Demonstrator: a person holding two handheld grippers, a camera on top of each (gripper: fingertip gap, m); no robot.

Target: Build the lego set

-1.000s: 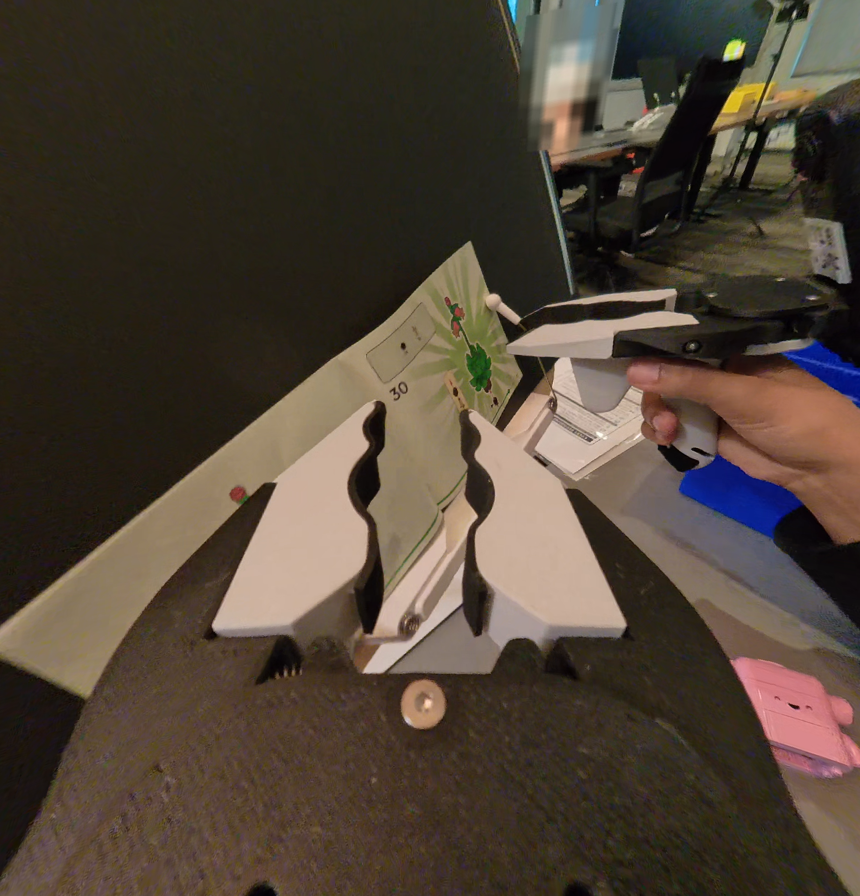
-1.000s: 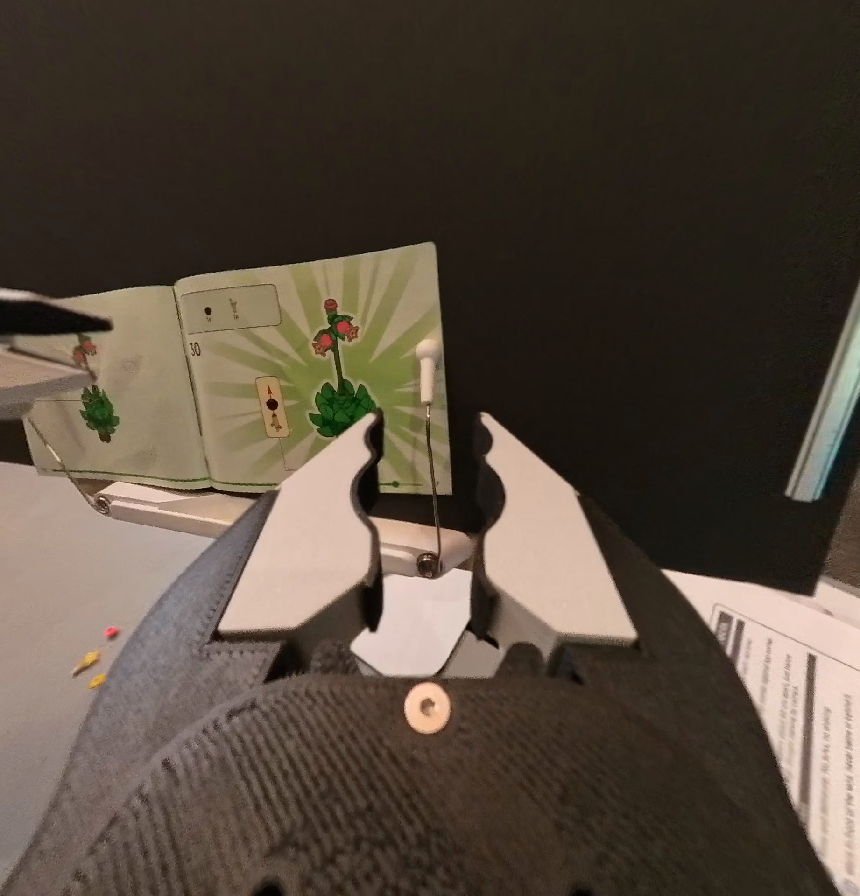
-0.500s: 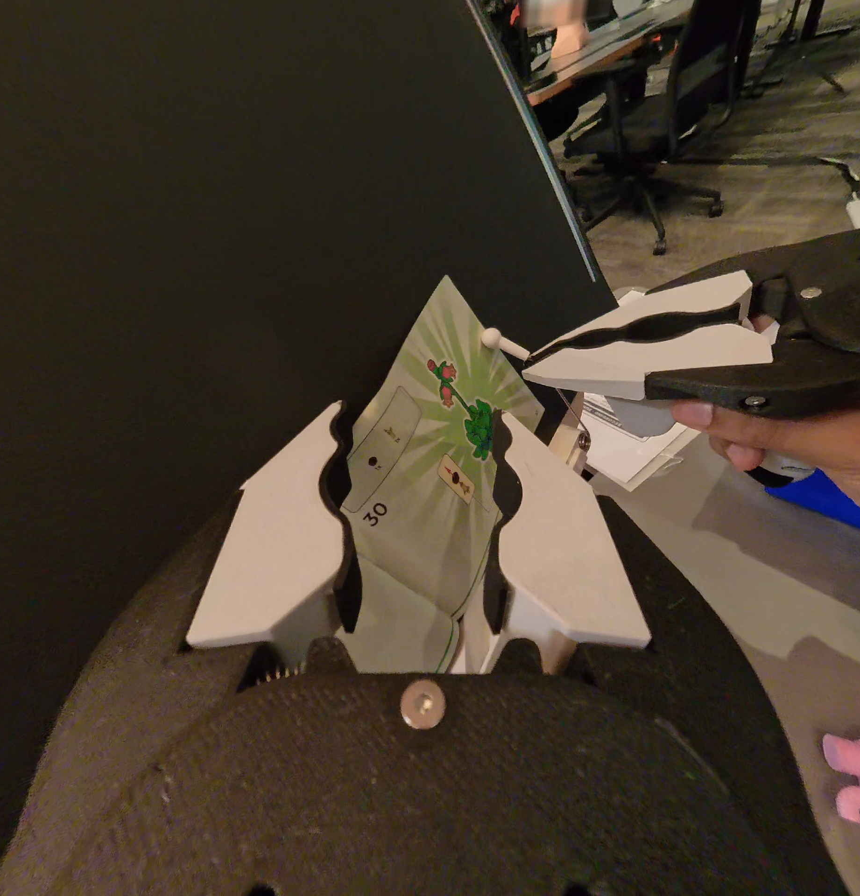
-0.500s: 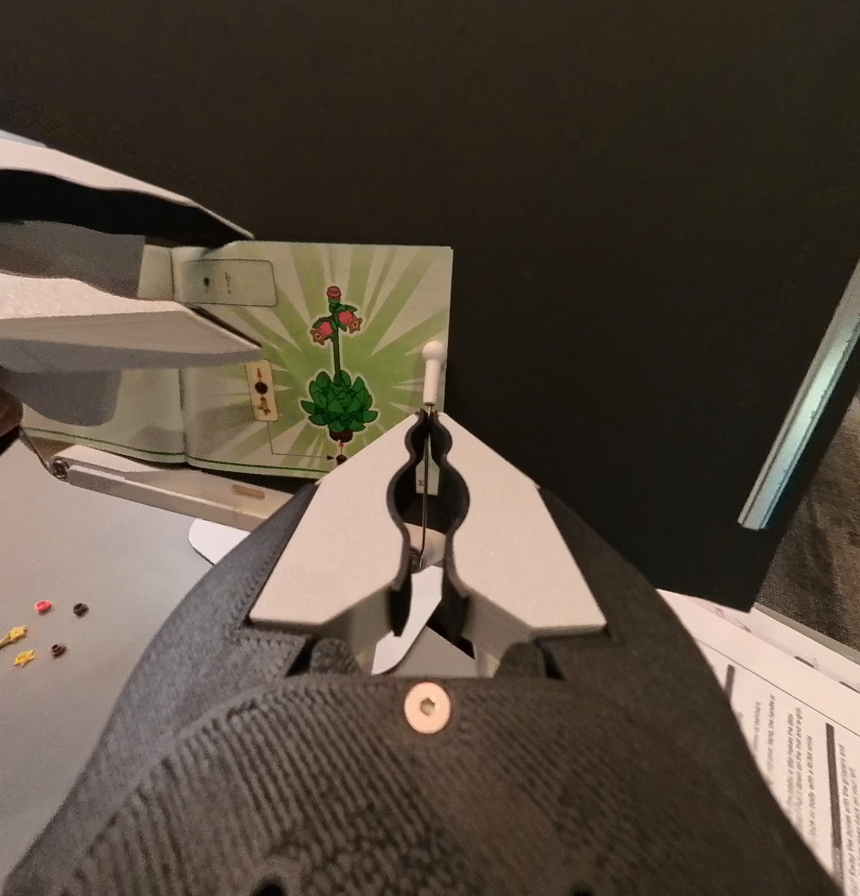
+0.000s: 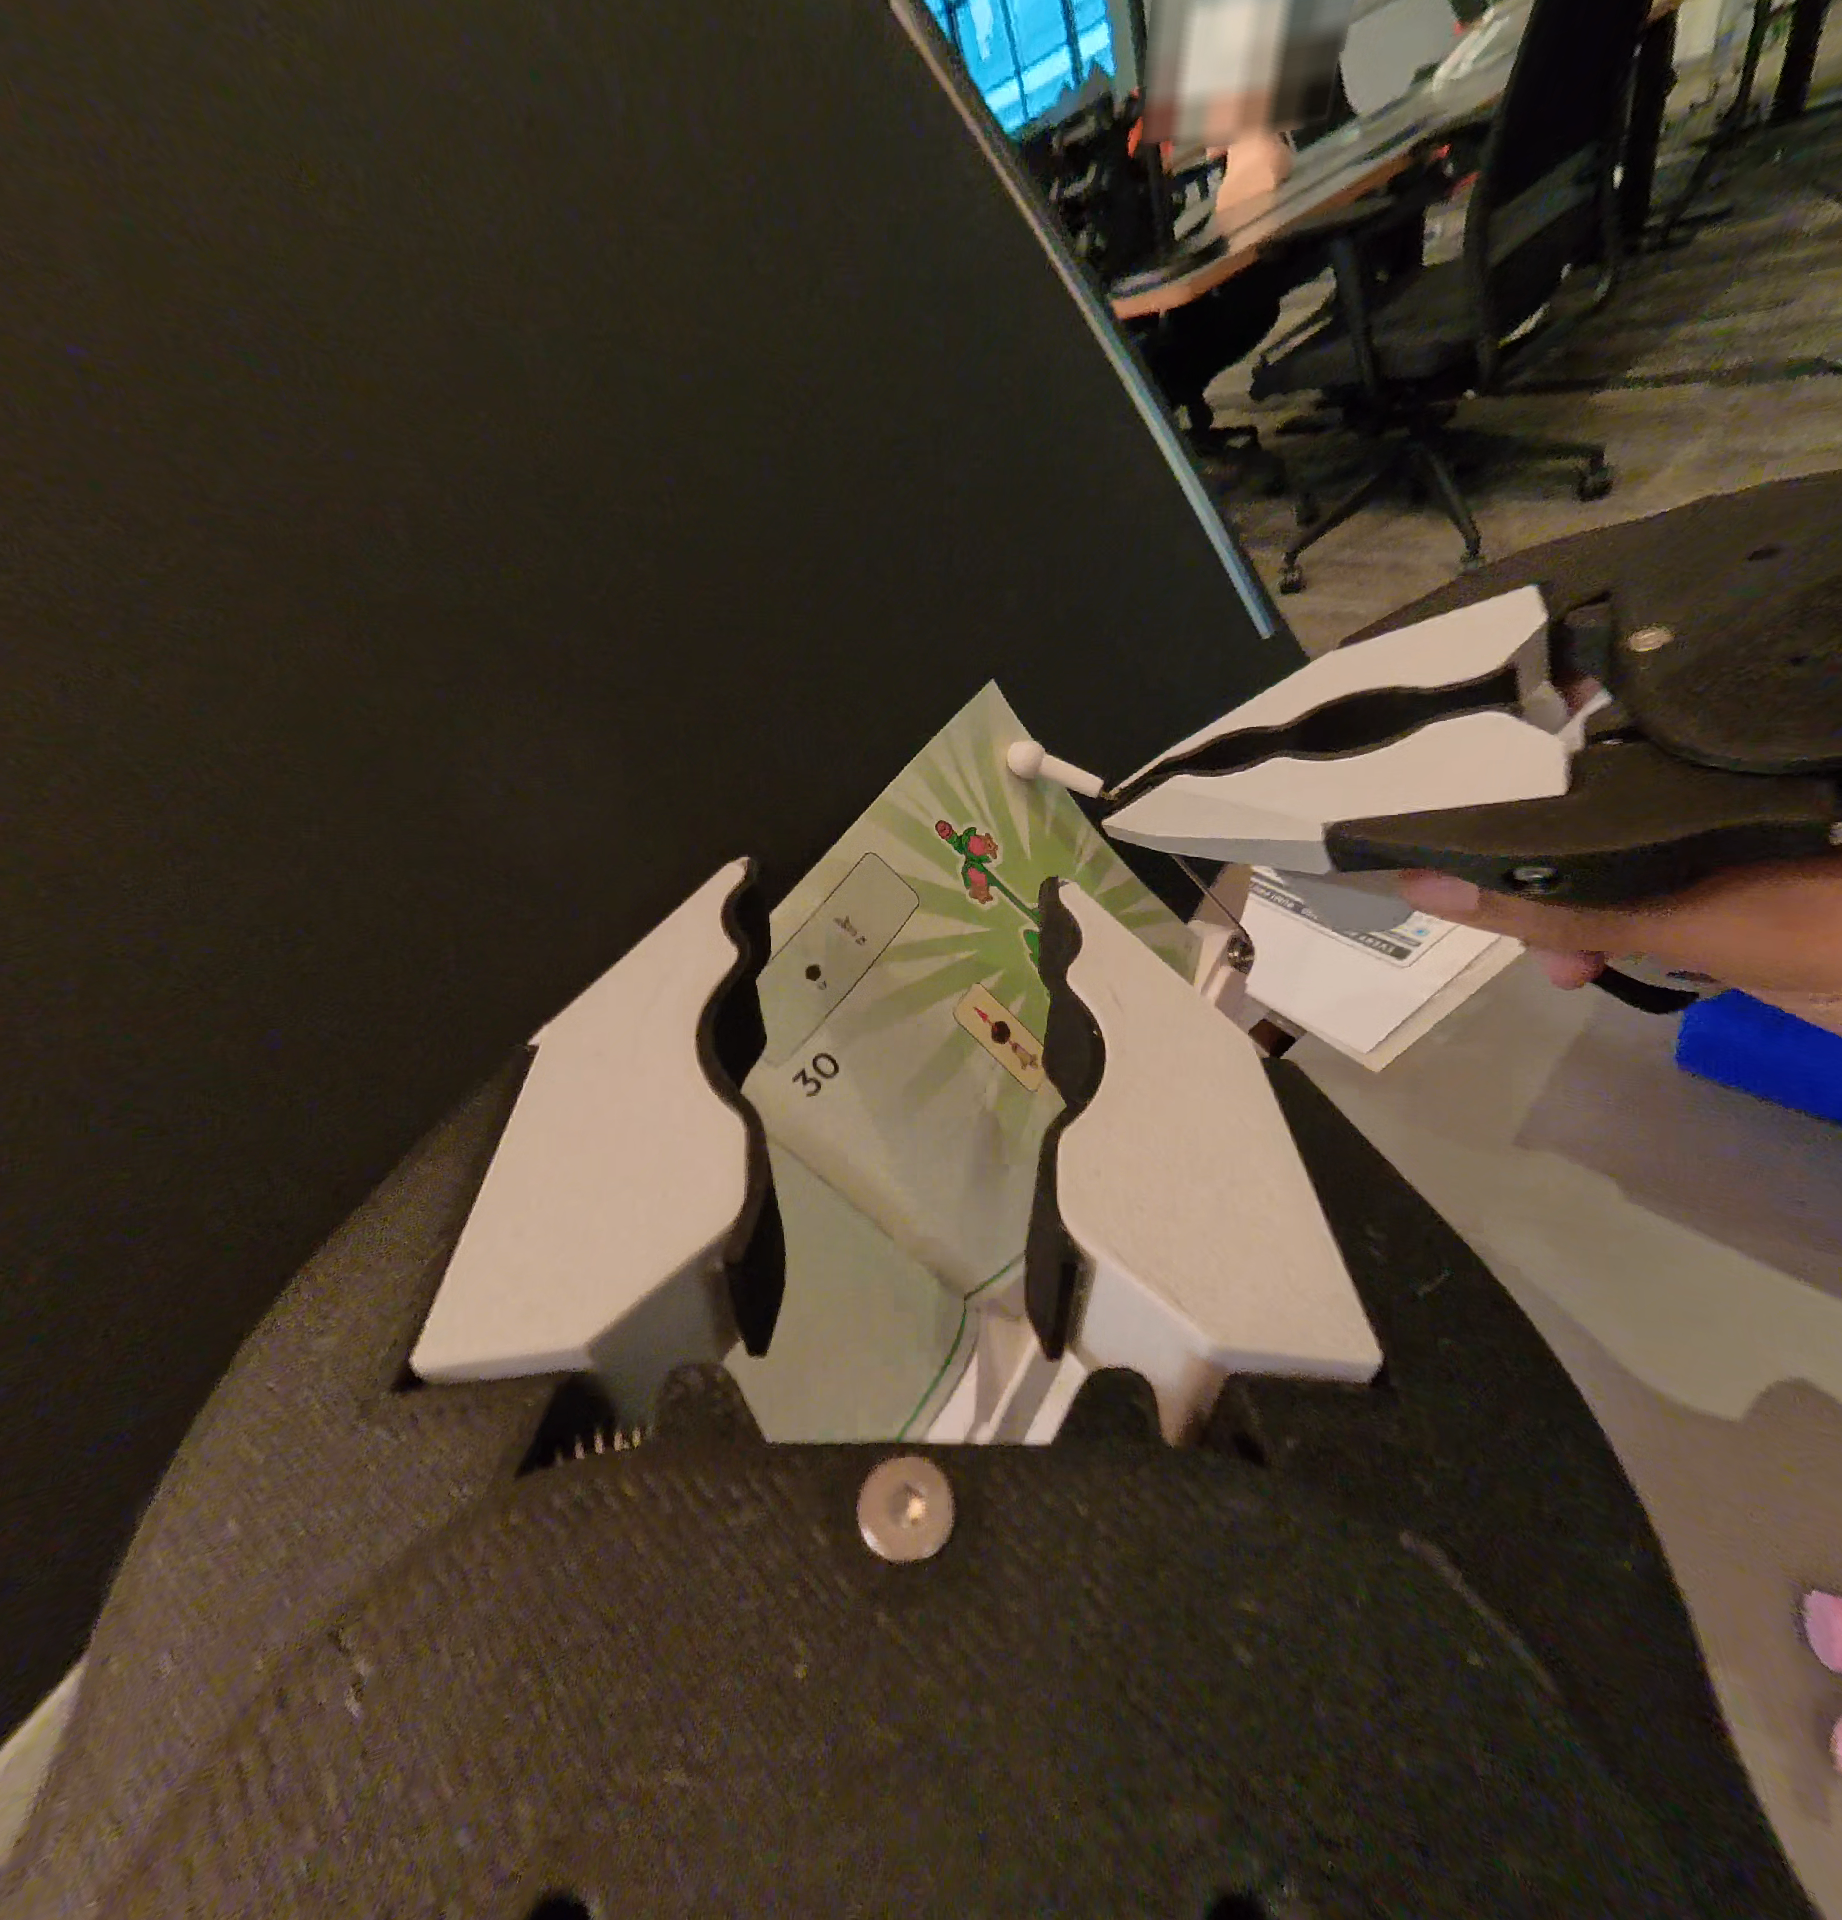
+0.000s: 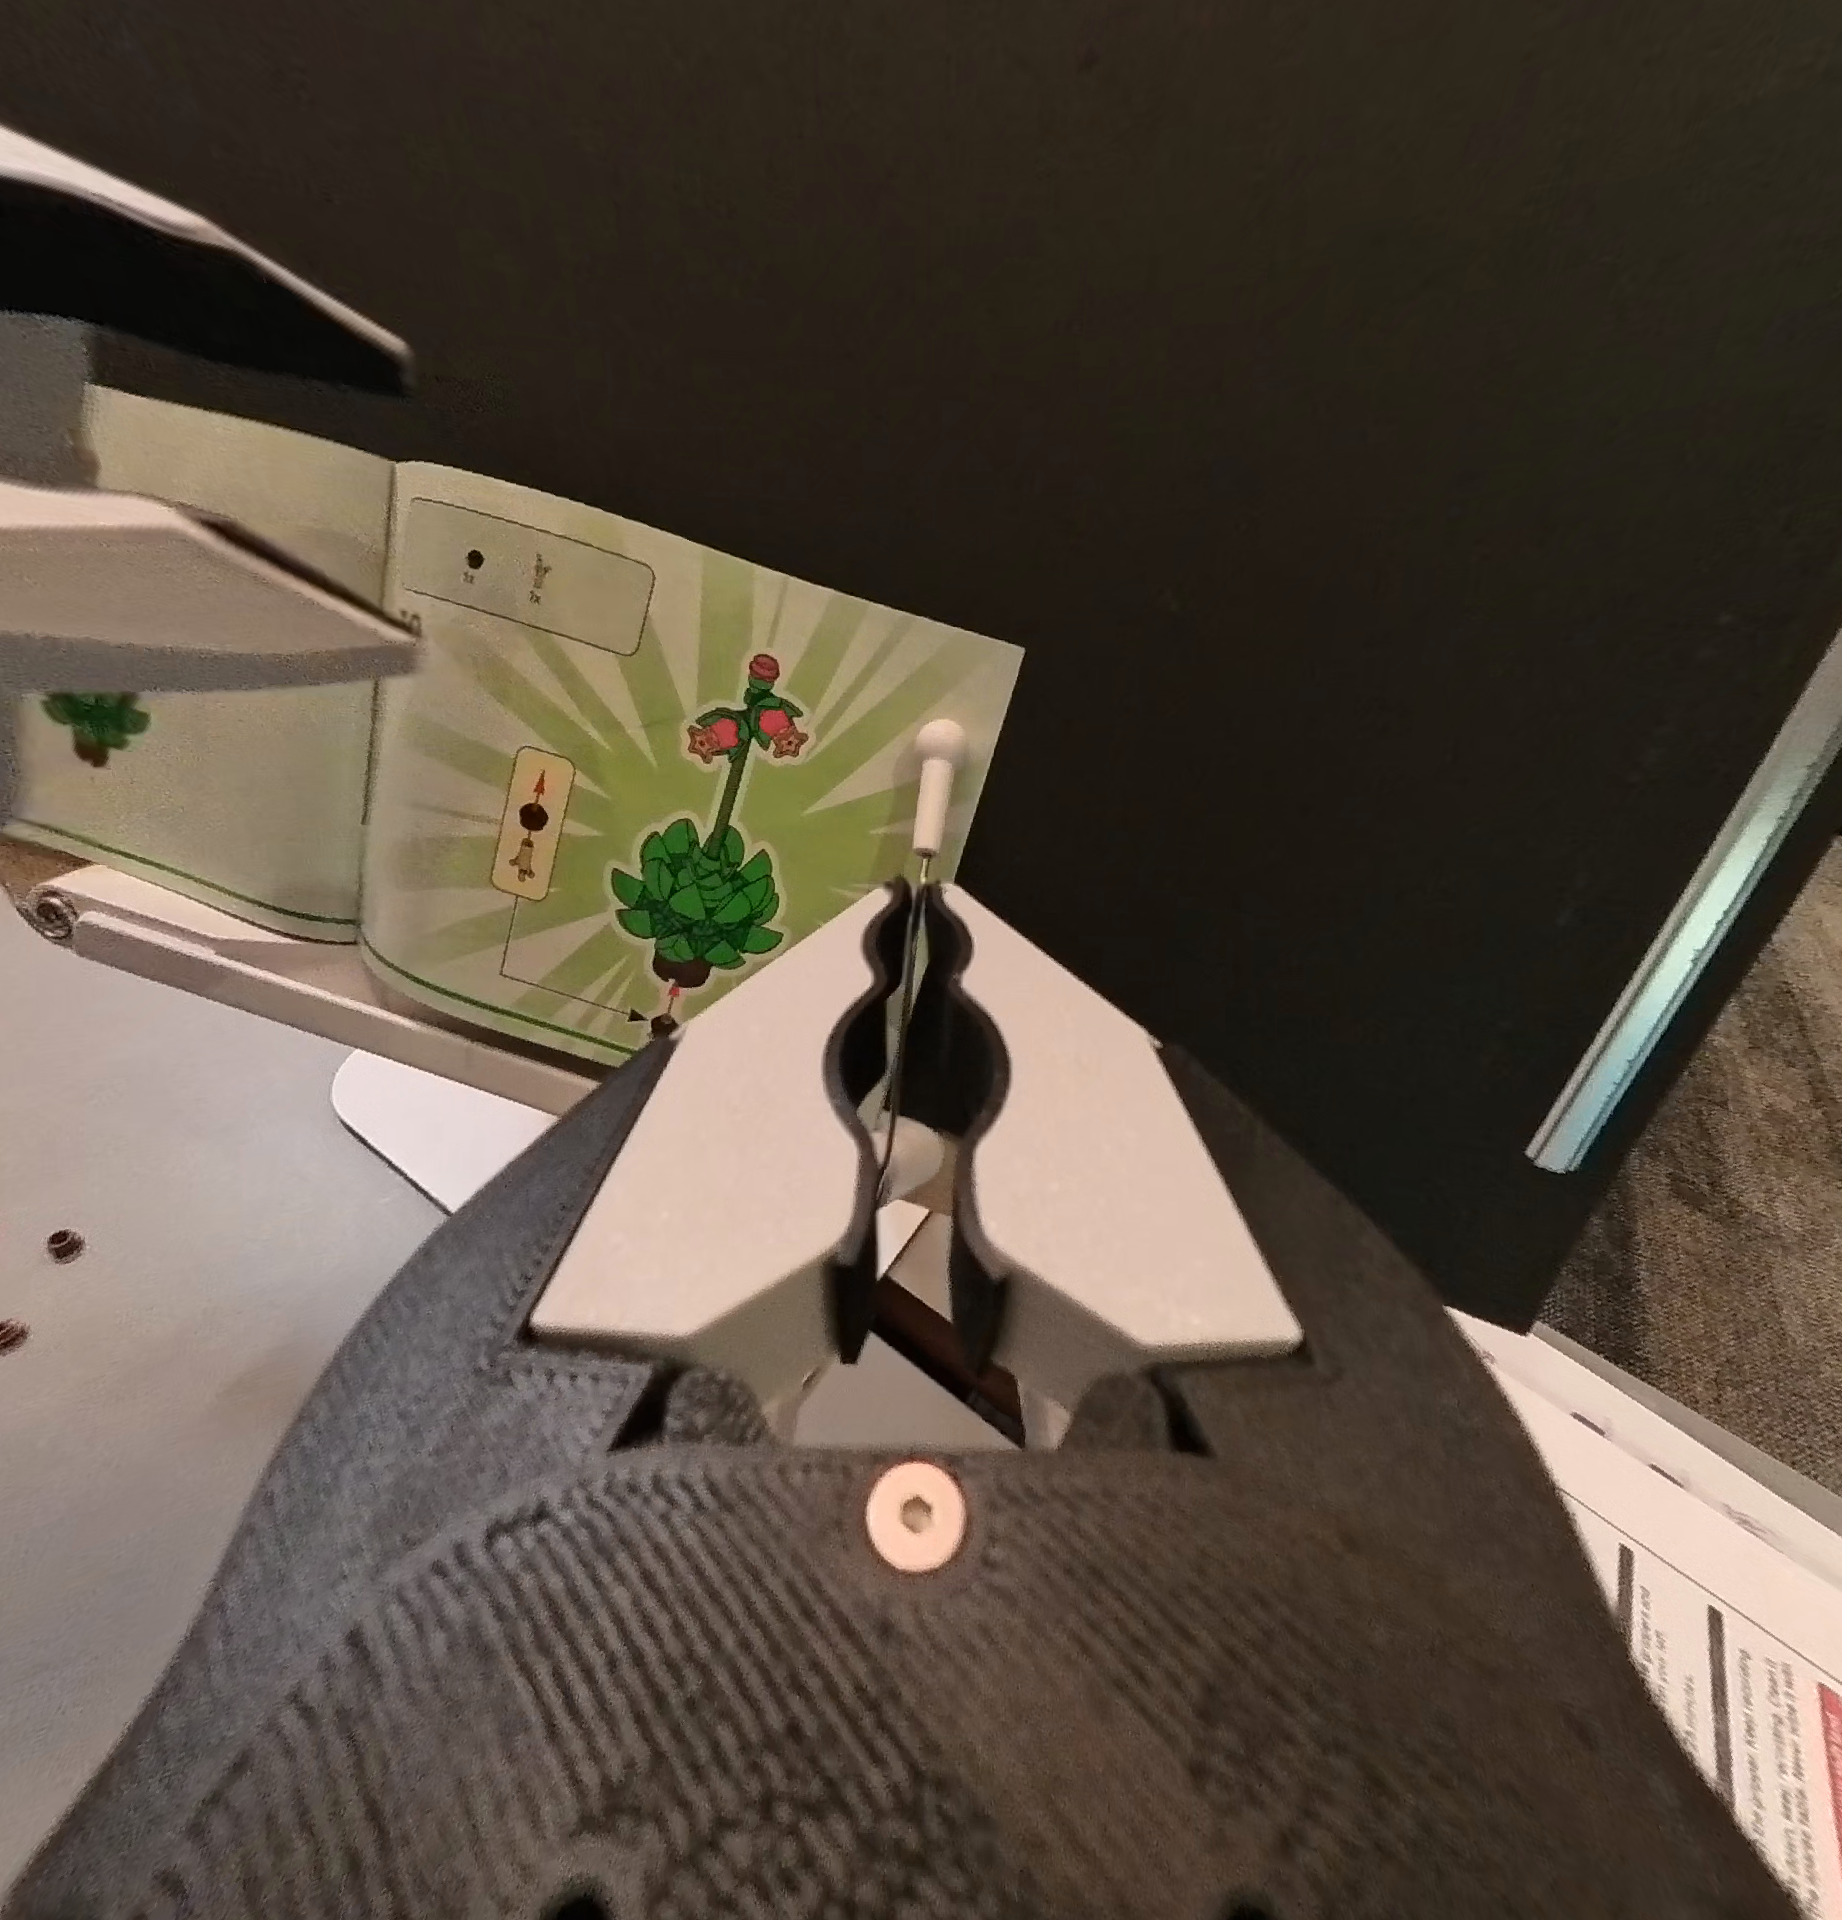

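Since a moment ago the right gripper (image 6: 912,894) has pinched its jaws onto the thin wire page clip (image 6: 938,774) at the picture's middle, while the left gripper (image 5: 896,904) hangs with jaws wide before the booklet (image 6: 543,769) propped on its stand (image 6: 221,951). Tug carelessly and the page could tear or the stand tip, I'd say. The small lego pieces (image 6: 60,1244) lie loose on the table (image 6: 169,1351) at the left edge.

Open booklet between spread fingers

The left gripper (image 5: 901,1049) frames the green instruction booklet (image 5: 896,1122) at centre frame; at right, the right gripper (image 5: 1119,805) pinches a white-tipped wire clip (image 5: 1042,767).
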